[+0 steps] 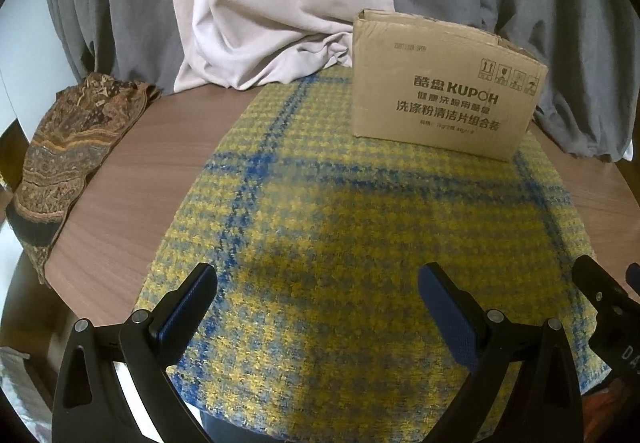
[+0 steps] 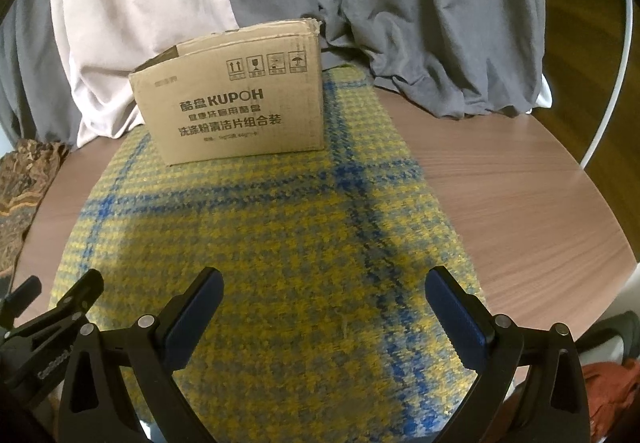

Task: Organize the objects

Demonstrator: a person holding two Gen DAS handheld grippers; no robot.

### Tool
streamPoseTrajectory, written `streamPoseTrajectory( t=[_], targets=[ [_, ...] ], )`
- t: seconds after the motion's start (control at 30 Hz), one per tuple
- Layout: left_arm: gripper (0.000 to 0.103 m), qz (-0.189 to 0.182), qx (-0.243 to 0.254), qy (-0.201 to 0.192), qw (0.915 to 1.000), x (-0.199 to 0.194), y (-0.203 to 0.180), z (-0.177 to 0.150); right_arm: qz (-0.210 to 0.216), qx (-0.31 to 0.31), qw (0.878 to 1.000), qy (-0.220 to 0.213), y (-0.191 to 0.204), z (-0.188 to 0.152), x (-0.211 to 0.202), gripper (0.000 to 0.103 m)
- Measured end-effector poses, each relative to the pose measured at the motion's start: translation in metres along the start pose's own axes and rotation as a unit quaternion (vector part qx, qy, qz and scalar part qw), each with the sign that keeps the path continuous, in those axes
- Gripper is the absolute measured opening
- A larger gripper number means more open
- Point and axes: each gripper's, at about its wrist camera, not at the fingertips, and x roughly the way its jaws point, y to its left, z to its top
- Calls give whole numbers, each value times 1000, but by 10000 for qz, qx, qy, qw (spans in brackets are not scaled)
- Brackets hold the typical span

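Nearest the cameras, both tools hover over the near part of the yellow-and-blue plaid cloth (image 1: 328, 227), well short of the cardboard box (image 1: 444, 91). The left gripper (image 1: 318, 283) is released, its jaws wide and holding nothing; the right gripper (image 2: 324, 287) is the same.

The cloth lies flat on the round wooden table (image 1: 132, 183), and the box stands on the cloth's far end. That is the likely trouble: pinching and lifting the near edge would probably drag the cloth under the box, tilting it or tipping it back against the grey and pale fabric (image 1: 260, 3) behind. A shallow pinch on such thick weave may also slip.

Only the left wrist view shows the whole folded brown patterned scarf (image 1: 68, 147), left of the box at the table's edge. Only the right wrist view shows the bare tabletop right of the box, and a white curved rail (image 2: 612, 83) beyond it.
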Motion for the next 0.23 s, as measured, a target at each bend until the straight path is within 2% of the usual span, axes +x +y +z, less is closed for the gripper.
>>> streamPoseTrajectory(
  t=[0.23],
  targets=[
    [103,-43,80,-66,9999,-2,-3,2,24,39,10000,29,-2,0,3,101]
  ],
)
